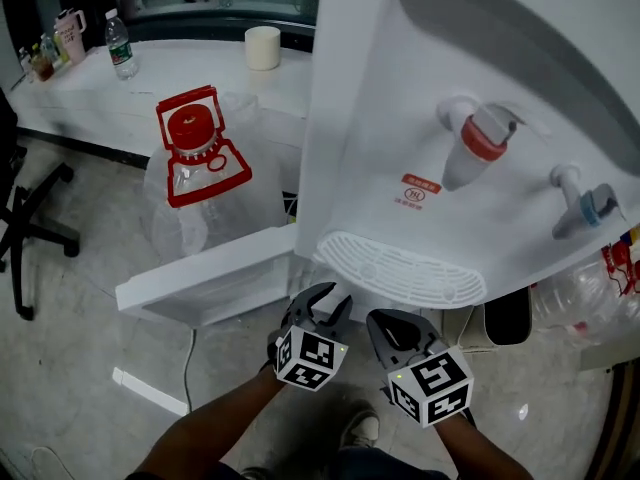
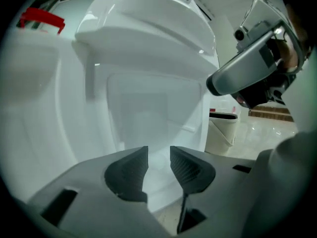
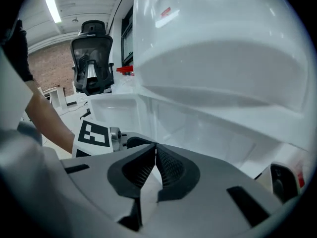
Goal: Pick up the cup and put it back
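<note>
Position: left gripper (image 1: 322, 303) and right gripper (image 1: 392, 326) hang side by side before the dispenser (image 1: 420, 118), beside its open door (image 1: 210, 278). We find the left gripper's (image 2: 158, 157) jaws apart by a narrow gap, nothing between them. The right gripper's (image 3: 154, 155) jaws meet at the tips, empty. We note a cream cylinder (image 1: 263, 47), possibly the cup, upright on the counter (image 1: 200, 80), well apart from both.

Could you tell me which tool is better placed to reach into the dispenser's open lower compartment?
Left, probably. The left tool has its jaws apart and empty, and its view looks straight into the compartment; the right tool is shut.
</note>
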Tool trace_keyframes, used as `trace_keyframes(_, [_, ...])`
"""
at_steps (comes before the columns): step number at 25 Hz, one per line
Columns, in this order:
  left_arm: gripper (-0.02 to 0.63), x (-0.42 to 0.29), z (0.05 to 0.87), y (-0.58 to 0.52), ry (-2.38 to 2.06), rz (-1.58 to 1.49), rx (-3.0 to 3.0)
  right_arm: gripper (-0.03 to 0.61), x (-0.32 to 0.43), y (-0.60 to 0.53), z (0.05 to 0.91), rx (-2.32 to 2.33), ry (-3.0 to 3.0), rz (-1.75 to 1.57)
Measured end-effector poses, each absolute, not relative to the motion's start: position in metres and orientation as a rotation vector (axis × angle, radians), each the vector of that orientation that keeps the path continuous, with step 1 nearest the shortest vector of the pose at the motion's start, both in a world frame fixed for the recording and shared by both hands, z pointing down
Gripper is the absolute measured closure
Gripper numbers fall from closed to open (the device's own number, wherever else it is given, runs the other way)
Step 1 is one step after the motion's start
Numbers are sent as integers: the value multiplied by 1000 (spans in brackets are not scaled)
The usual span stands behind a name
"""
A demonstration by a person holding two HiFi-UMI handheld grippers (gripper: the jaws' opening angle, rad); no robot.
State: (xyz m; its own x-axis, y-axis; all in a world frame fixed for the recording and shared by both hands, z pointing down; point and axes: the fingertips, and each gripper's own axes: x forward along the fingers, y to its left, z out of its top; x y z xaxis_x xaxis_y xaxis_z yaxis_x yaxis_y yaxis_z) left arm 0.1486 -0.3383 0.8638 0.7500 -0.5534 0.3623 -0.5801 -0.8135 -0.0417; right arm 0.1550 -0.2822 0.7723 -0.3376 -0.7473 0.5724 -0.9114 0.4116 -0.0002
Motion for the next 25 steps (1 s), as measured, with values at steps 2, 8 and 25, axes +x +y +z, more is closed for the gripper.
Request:
trace_keyframes(2, [472, 141, 840, -328, -926, 563, 2874, 557, 150, -276, 757, 1375, -2169, 442])
trace_keyframes(8, [509, 107, 768, -303, -949, 603, 2855, 557, 133, -262, 700, 1378, -2148, 521])
trace_keyframes(25, [596, 31, 464, -226, -948, 560, 2803, 557, 76, -204, 445, 1554, -2130, 608])
